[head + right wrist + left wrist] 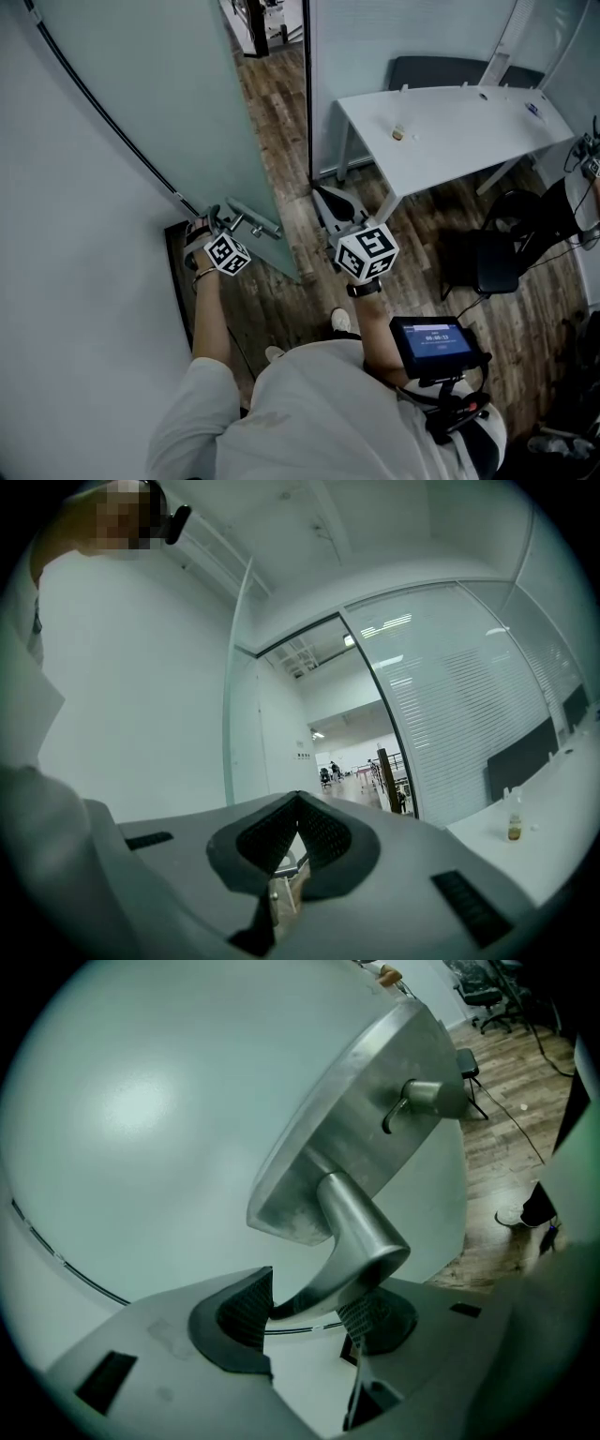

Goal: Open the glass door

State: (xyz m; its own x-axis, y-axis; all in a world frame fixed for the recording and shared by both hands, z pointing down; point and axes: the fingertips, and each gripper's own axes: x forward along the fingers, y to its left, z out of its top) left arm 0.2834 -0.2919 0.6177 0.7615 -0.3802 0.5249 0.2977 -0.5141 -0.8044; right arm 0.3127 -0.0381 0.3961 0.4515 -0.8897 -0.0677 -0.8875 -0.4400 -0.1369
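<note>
The frosted glass door (159, 94) stands swung open on the left, with a gap to the doorway (277, 112) beyond it. Its metal lever handle (253, 217) sticks out from the door's edge. My left gripper (214, 225) is at that handle. In the left gripper view the lever (361, 1227) curves down from its plate (347, 1110), and my left gripper (314, 1288) is shut on the lever's end, both pads against it. My right gripper (330, 204) hangs free right of the door. It is shut with nothing in it (298, 803) and points level at the doorway.
A white table (450, 122) stands on the right behind a glass partition (403, 37), with a black chair (497, 253) in front of it. A small screen (436, 342) hangs at the person's waist. The floor is wood planks. A small bottle (514, 827) stands on the table.
</note>
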